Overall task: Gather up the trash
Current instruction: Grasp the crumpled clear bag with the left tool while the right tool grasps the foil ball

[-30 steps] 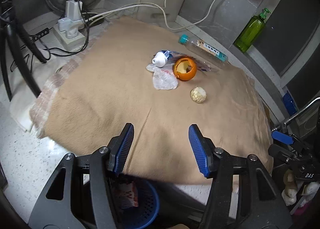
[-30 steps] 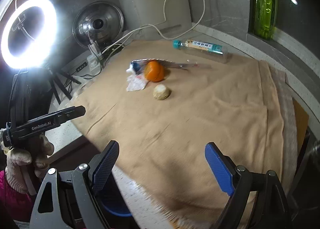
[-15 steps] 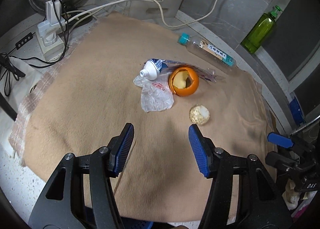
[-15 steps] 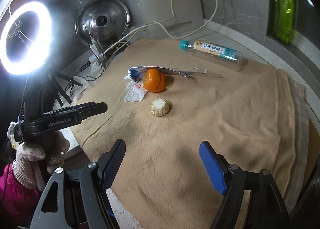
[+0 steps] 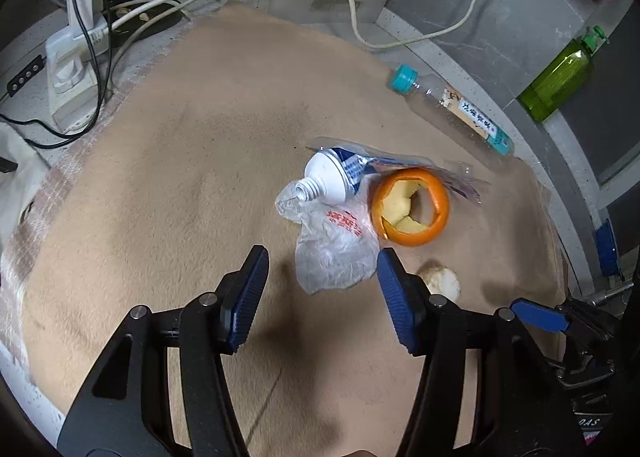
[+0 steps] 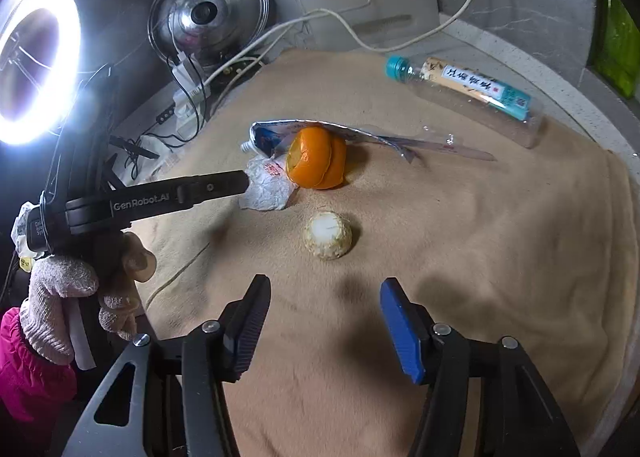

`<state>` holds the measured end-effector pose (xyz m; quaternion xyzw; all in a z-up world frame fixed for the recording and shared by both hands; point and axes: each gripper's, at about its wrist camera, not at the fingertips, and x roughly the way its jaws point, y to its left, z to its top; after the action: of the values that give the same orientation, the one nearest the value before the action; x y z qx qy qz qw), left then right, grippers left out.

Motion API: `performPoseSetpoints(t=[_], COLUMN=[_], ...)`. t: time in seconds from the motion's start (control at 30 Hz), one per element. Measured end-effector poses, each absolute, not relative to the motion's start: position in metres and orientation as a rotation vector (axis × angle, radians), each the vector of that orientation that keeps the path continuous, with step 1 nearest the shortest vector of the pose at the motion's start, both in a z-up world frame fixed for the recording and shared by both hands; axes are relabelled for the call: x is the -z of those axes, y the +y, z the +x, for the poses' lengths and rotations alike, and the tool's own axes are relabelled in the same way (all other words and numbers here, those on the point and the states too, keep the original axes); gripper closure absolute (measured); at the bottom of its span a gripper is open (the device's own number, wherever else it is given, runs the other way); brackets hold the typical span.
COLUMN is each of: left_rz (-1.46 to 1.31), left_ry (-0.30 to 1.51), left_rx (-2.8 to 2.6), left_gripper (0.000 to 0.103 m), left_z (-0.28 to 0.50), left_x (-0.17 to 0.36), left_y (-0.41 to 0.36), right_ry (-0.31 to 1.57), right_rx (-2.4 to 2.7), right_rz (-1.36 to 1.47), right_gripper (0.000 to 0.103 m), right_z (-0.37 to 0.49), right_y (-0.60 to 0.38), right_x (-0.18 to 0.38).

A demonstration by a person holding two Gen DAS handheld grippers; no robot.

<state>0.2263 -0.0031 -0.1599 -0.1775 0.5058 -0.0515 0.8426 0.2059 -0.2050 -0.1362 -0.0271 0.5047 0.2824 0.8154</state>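
**Both grippers closer to the trash**

Forward over the tan blanket [image 5: 168, 185] both have come. Nearest, the left gripper [image 5: 320, 273] hangs spread, holding nothing, its tips flanking the crumpled plastic wrapper [image 5: 332, 253]. The right gripper [image 6: 324, 305], also spread and holding nothing, sits just short of the pale round scrap [image 6: 328, 235]. Beyond lie the orange peel [image 5: 410, 209] touching a squeezed toothpaste tube [image 5: 340, 173], then the clear bottle [image 5: 452, 109] near the worktop's back edge.

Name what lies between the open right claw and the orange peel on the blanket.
In the right wrist view, a small pale round scrap sits on the tan blanket between the right claw and the orange peel; the rest is bare blanket.
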Motion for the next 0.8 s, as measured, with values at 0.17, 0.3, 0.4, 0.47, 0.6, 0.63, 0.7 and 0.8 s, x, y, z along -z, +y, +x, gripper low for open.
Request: performPoseSetpoints(t=[0.17, 0.3, 0.4, 0.47, 0.6, 0.63, 0.7, 0.8], left_rz=[-0.389, -0.387, -0.367, -0.348, -0.346, -0.346, -0.345, -0.358], left_ry=[1.090, 1.096, 1.100, 1.101, 1.106, 1.106, 1.100, 1.096], left_rx=[0.114, 0.126, 0.136, 0.140, 0.152, 0.152, 0.157, 0.171], left_gripper=[0.048, 0.048, 0.048, 0.052, 0.077, 0.080, 0.087, 0.094], left_z=[0.242, 0.250, 0.255, 0.257, 0.260, 0.260, 0.259, 0.258], left_x=[0.170, 0.175, 0.175, 0.174, 0.176, 0.176, 0.176, 0.175], left_y=[-0.002, -0.004, -0.007, -0.010, -0.013, -0.014, -0.015, -0.015], right_ry=[1.088, 1.093, 1.090, 1.091, 1.092, 1.092, 1.094, 1.093], right_rx=[-0.598, -0.599, -0.596, -0.594, -0.584, -0.582, -0.579, -0.577], right_rz=[-0.072, -0.075, -0.087, -0.093, -0.109, -0.111, -0.116, -0.127], right_gripper=[0.046, 0.048, 0.048, 0.048, 0.049, 0.050, 0.050, 0.050], right_z=[0.218, 0.225, 0.229, 0.232, 0.238, 0.239, 0.240, 0.241], right_y=[-0.196, -0.192, -0.188, -0.186, -0.180, -0.180, -0.178, -0.175], right_x=[0.144, 0.148, 0.150, 0.152, 0.157, 0.158, 0.159, 0.161])
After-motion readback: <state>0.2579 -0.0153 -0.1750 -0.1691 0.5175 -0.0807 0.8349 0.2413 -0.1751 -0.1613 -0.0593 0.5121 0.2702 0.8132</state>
